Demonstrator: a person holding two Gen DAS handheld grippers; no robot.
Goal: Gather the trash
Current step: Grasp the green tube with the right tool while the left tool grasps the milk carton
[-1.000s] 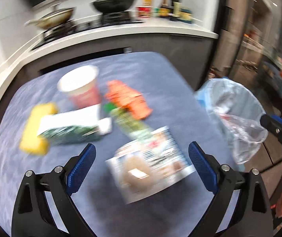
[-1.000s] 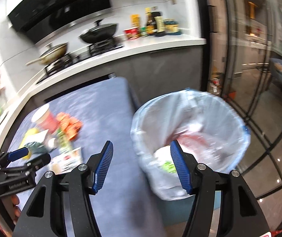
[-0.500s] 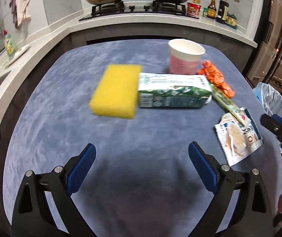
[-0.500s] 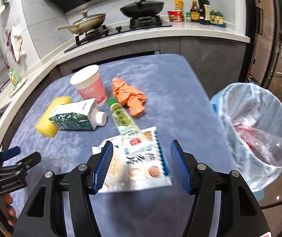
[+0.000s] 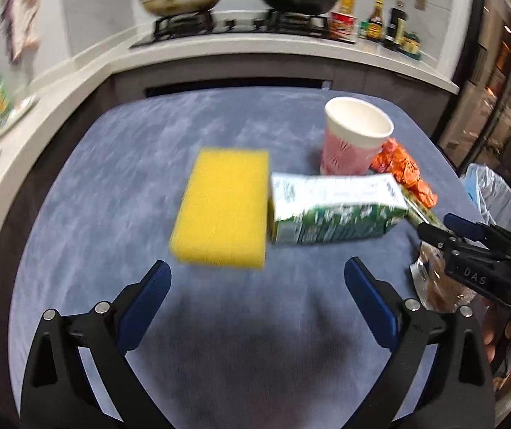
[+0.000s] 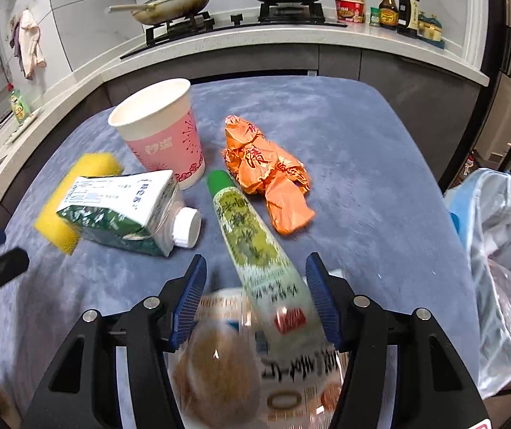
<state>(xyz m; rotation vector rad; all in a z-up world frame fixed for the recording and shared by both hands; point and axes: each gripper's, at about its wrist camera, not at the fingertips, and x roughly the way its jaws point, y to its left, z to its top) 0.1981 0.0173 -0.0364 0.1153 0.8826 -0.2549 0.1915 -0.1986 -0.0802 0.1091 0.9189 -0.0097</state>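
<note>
Two claws — right claw (image 6: 255,300) closing, straddling green tube (image 6: 251,246)

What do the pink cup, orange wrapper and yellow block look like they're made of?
Pink cup: likely paper, matte white inside, rolled rim, printed wall.
Orange wrapper: thin glossy foil or plastic film, sharply crumpled with shiny creases.
Yellow block: looks like foam sponge, matte and porous, though blurred.

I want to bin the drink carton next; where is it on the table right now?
In the right wrist view the carton lies on its side at the left of the table, its base against the yellow sponge, just in front of the pink paper cup.
</note>
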